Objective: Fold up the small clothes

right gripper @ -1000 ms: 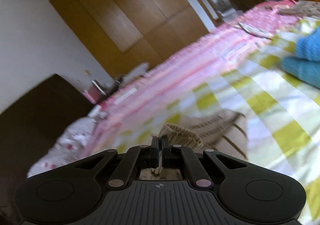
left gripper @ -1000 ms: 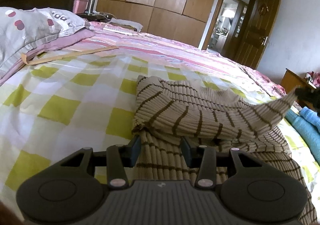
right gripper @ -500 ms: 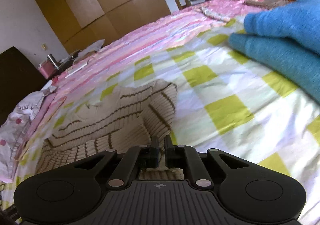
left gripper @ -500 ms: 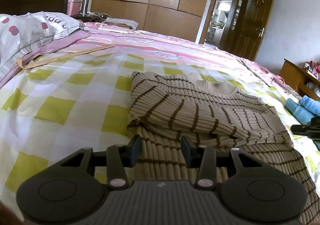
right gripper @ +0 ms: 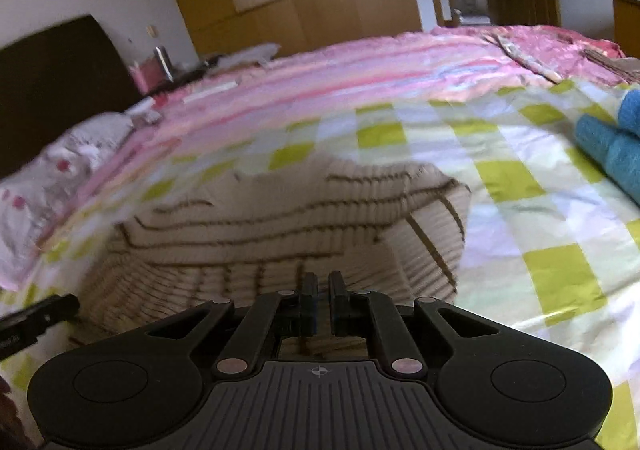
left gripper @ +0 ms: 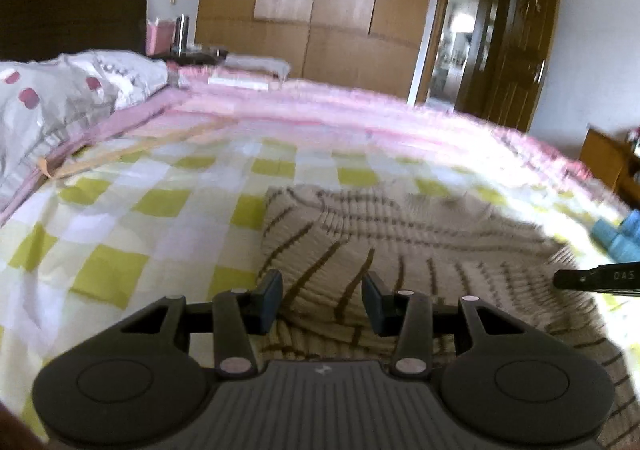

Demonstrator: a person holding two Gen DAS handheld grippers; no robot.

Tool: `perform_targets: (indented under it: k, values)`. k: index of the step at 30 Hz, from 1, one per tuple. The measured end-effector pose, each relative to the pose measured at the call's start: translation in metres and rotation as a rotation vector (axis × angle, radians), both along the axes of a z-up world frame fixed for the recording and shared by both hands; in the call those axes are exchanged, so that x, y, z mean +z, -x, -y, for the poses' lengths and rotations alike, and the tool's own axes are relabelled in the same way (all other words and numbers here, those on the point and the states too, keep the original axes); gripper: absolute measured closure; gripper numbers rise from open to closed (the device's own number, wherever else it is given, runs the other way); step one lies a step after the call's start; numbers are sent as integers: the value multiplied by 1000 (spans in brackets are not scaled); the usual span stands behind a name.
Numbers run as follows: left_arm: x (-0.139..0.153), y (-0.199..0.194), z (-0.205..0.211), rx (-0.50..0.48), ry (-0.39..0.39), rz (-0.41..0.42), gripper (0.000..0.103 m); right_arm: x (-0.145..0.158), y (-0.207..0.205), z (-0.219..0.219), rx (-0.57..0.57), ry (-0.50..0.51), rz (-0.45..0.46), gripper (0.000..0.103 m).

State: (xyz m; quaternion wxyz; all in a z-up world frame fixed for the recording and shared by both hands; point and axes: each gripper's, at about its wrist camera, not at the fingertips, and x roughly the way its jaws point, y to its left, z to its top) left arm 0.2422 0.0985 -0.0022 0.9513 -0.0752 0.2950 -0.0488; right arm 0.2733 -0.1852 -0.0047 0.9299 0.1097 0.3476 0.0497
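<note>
1. Sweater (left gripper: 400,250), tan ribbed knit with thin brown stripes, lies partly folded on the bed (left gripper: 132,234), its upper layer doubled over the lower.
2. Left tool (left gripper: 322,300) hangs spread over the near folded edge, pinching nothing.
3. Right tool (right gripper: 322,292) has its jaws almost together with a thin gap, empty as far as I can see.
4. Knit looks soft, thick, light and limp; it will sag and stretch if lifted.
5. Best hold, I judge: pinch both layers at the folded edge corners.
</note>
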Motion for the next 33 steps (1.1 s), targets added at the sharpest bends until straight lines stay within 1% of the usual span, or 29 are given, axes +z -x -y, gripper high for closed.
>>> perform_targets:
  k: [2, 3, 7, 8, 9, 11, 13, 16, 18, 21, 22, 24, 25, 29, 31, 33]
  values:
    - [-9, -10, 2, 6, -29, -50, 55, -8, 0, 3, -5, 5, -18, 97]
    - [-13, -11, 3, 5, -46, -57, 55, -9, 3, 4, -4, 1, -16, 97]
    - [-14, -4, 8, -23, -114, -40, 54, -9, 8, 7, -3, 7, -16, 97]
    - [-13, -2, 8, -20, -110, -42, 54, -7, 9, 7, -6, 4, -15, 96]
    - [-12, -1, 7, -13, -92, -45, 54, -4, 11, 7, -5, -1, -11, 93]
    - [-7, 1, 5, -7, -58, -36, 54, 2, 16, 3, 13, -17, 7, 93]
    - [-1, 2, 5, -9, -39, -13, 54, 6, 19, -4, 43, -19, 16, 93]
    - [4, 0, 9, -21, -12, -4, 54, 5, 19, -16, 91, -11, 8, 93]
    - [2, -4, 13, -27, -20, -13, 54, 1, 17, -24, 123, -4, -9, 93]
    - [-7, -11, 18, -42, -52, -86, 54, -5, 17, -30, 140, 27, -27, 92]
    - [-9, -10, 19, -48, -62, -90, 54, -5, 17, -30, 142, 26, -29, 92]
    - [-7, -5, 20, -57, -78, -84, 54, -3, 17, -28, 139, 11, -35, 91]
    - [-6, -3, 20, -57, -73, -81, 54, -1, 18, -28, 140, 4, -34, 91]
    - [6, -1, 20, -58, -10, -40, 54, 6, 24, -37, 175, 3, -5, 91]
    - [9, -3, 23, -65, 0, -24, 54, 6, 23, -45, 201, 2, -2, 90]
    - [8, -8, 27, -71, -6, -28, 54, 3, 22, -51, 216, 8, -9, 90]
